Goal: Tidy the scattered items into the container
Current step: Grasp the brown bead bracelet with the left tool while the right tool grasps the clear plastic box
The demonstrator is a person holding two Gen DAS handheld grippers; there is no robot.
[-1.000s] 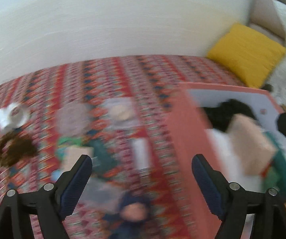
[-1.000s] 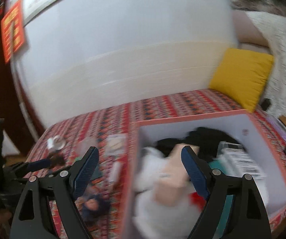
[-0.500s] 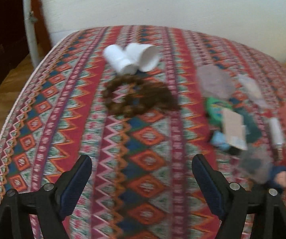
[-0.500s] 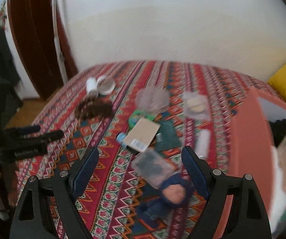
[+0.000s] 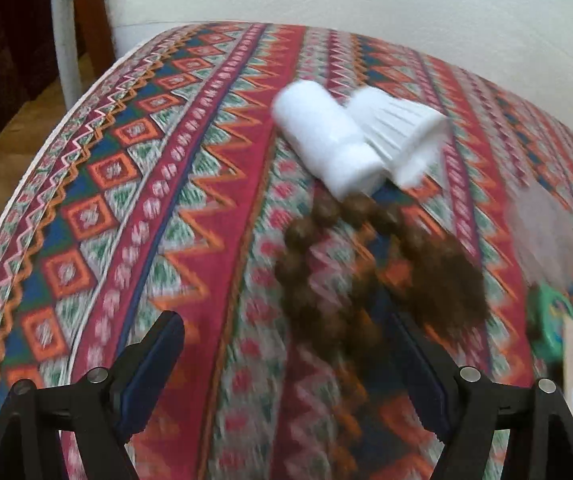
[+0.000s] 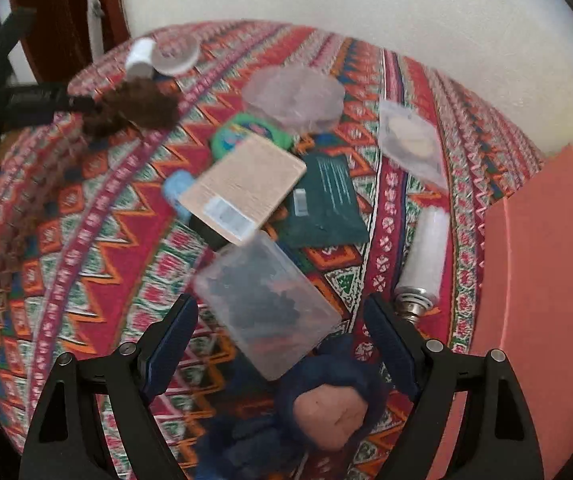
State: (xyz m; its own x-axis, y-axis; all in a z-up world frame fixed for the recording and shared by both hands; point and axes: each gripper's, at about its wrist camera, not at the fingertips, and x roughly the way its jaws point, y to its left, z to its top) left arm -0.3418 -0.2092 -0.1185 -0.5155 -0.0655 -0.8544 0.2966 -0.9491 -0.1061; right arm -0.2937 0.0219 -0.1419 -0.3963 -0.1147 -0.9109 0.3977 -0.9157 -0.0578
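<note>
Closer now: left gripper [image 5: 290, 354] wide open near brown beads [image 5: 326, 264], seemingly untouched | right gripper [image 6: 282, 332] open, empty.

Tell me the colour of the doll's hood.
Dark navy blue hood around a pinkish face; the right wrist view shows it best.

Scattered items on a patterned bedspread beside a salmon-pink box.
White plastic bottle [image 5: 326, 148] lies on its side, touching brown wooden beads [image 5: 350, 264]; tan card [image 6: 242, 188] overlaps dark-green packet [image 6: 326, 200]; clear plastic case [image 6: 266, 304] lies flat; navy-blue doll [image 6: 322, 408] lies nearest; salmon-pink box [image 6: 542, 280] at right.
</note>
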